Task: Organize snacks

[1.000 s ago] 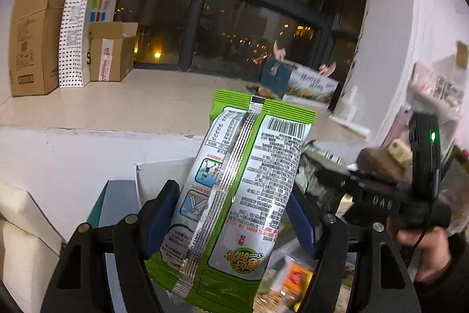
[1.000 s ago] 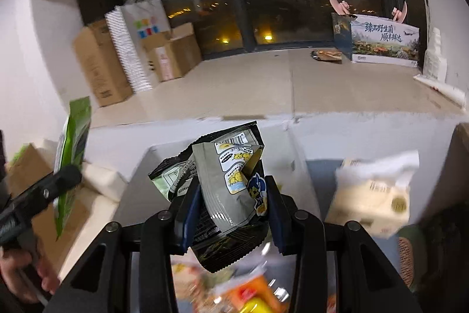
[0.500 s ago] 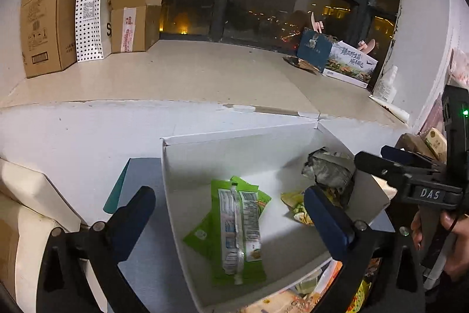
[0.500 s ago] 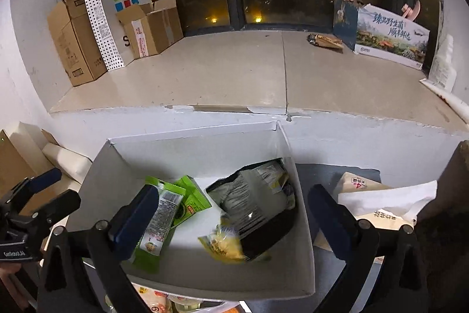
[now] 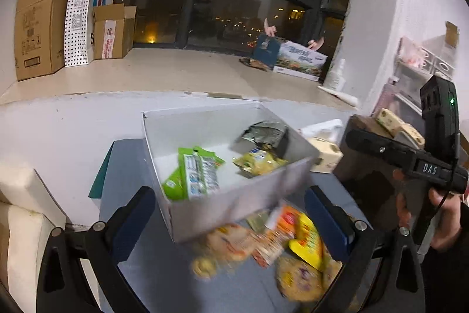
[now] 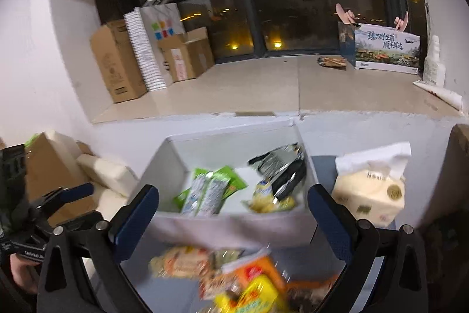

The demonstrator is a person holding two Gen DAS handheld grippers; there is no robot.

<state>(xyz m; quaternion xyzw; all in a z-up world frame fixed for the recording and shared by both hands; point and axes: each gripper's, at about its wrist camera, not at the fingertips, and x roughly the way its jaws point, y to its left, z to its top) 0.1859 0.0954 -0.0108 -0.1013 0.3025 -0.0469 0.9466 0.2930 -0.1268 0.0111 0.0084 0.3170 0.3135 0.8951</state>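
On the far left of the window ledge (image 6: 263,90) stand brown cardboard boxes (image 5: 38,22) with a dotted white paper bag (image 5: 80,16) between them. Nearer, in the middle of a grey-blue table top (image 5: 126,166), sits a white open box (image 5: 164,137). Inside it, a green snack packet (image 5: 195,172) lies on the left part of the floor, a yellow snack packet (image 5: 258,163) lies to its right, and a dark grey snack packet (image 5: 268,134) leans in the far right corner, partly over the yellow one.

The left gripper (image 5: 231,222) hangs in front of the box's near wall with its blue-padded jaws spread wide and nothing pressed between them. Just below it, against the near side of the box, lies a blurred heap of loose snacks (image 5: 278,242) in orange, yellow and beige wrappers.

The right gripper (image 6: 233,219) is likewise spread wide and empty, framing the same box from the near side, with the heap under it. Right of the box stands a cream tissue pack (image 6: 372,195), close to the box wall. At the far right of the ledge is a printed carton (image 6: 384,49) and a white bottle (image 6: 433,63). A hand (image 5: 439,219) grips the right tool's handle at the right edge of the left view.
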